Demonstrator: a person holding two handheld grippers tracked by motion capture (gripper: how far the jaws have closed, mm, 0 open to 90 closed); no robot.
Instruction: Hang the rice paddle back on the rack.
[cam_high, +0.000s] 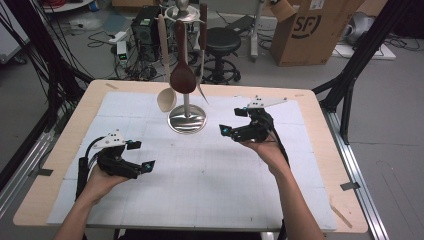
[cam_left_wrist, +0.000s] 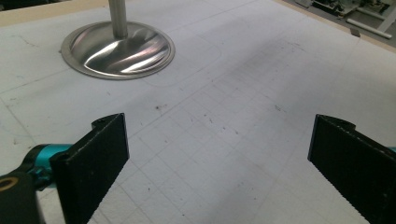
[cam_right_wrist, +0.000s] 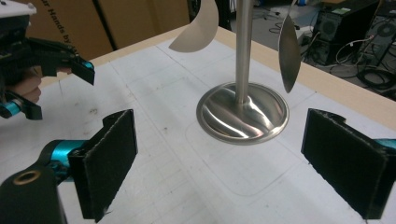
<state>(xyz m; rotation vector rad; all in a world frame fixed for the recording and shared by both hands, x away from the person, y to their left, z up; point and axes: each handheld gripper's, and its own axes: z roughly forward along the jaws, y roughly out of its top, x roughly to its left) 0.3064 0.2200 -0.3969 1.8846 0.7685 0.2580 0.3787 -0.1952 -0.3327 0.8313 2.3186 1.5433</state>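
**On the white mat, both grippers spread beside the utensil stand**

Near the middle of the table, the right gripper (cam_high: 234, 121) hovers just right of the utensil stand (cam_high: 186, 119), its jaws spread wide with nothing between them. In the right gripper view the jaws frame the stand's round steel base (cam_right_wrist: 243, 113) and upright pole (cam_right_wrist: 243, 46), close ahead but not touching. The left gripper (cam_high: 140, 156) sits lower left on the white gridded mat (cam_high: 210, 175), well apart from the stand, its jaws also wide apart and holding nothing; the left gripper view shows bare mat between them and the base (cam_left_wrist: 118, 49) farther off.

From the stand's top hang a pale spoon (cam_high: 165, 97), a dark brown wooden spoon (cam_high: 182, 75) and a thin pointed utensil (cam_high: 202, 85), all clear of the mat. The mat lies on a wooden table (cam_high: 65, 145). Beyond it are a black stool (cam_high: 222, 42) and a cardboard box (cam_high: 310, 30).
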